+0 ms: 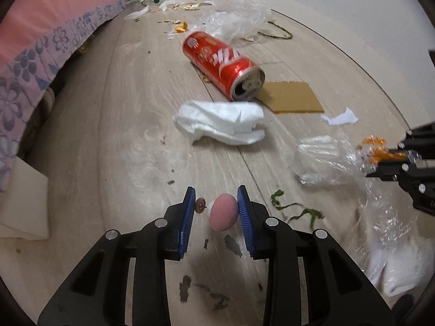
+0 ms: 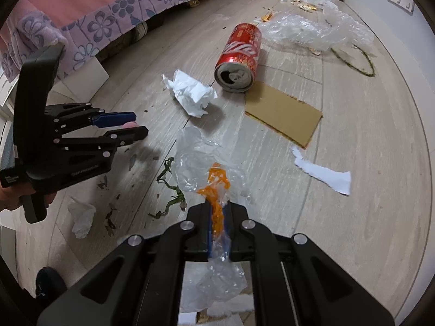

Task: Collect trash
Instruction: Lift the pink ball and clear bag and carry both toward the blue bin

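My left gripper (image 1: 216,201) is shut on a small pink rounded object (image 1: 223,212) with a small brown disc beside it, held above the wooden floor; it shows at the left of the right wrist view (image 2: 137,125). My right gripper (image 2: 217,209) is shut on a clear plastic bag with orange print (image 2: 216,187), also seen at the right edge of the left wrist view (image 1: 326,160). A red cola can (image 1: 221,63) (image 2: 240,57) lies on its side. A crumpled white tissue (image 1: 223,122) (image 2: 190,92) lies in front of it.
A cardboard piece (image 2: 282,114), a torn white paper scrap (image 2: 323,174), green stringy scraps (image 2: 171,187), another tissue (image 2: 81,214) and clear plastic wrap (image 2: 312,31) litter the floor. A bed with a pink and purple flowered cover (image 2: 89,19) runs along the left.
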